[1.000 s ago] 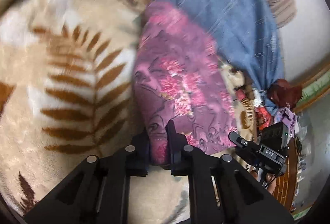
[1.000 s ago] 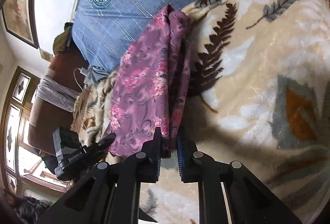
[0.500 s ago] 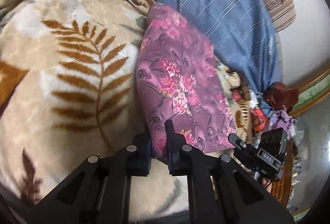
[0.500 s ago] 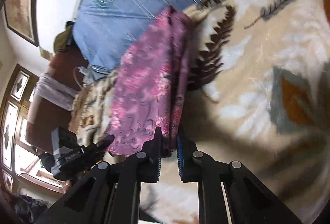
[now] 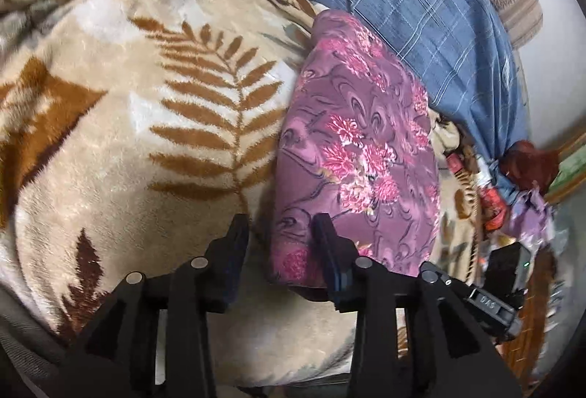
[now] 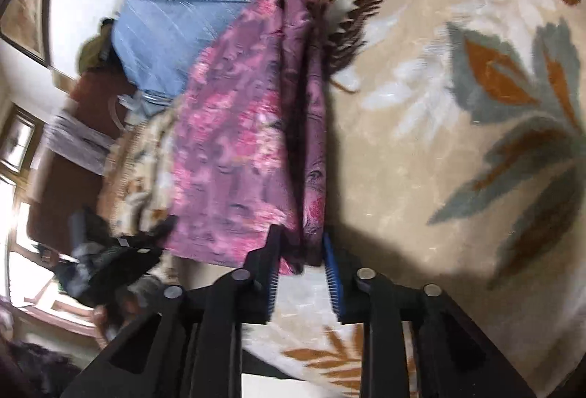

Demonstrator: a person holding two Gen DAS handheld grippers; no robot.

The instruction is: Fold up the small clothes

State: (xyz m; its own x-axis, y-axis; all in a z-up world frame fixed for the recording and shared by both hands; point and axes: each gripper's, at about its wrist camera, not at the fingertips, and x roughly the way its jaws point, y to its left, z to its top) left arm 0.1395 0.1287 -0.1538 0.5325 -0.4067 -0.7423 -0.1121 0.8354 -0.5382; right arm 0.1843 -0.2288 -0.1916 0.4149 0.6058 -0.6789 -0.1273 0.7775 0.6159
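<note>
The folded cloth (image 5: pixel 359 156) is purple-mauve with hot pink flowers and dark swirly lines. Blanket (image 5: pixel 121 126) under it is beige plush with rust-brown fern leaves, plus grey-teal ones. Blue sheet (image 5: pixel 421 6) has thin pale checks and a round badge, maybe teal. Both grippers black.

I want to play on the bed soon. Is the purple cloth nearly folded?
Nearly. The purple floral cloth already lies folded in layers on the leaf blanket. Both the left gripper and right gripper stand open at its near edge. What's left: perhaps tidying it.
</note>
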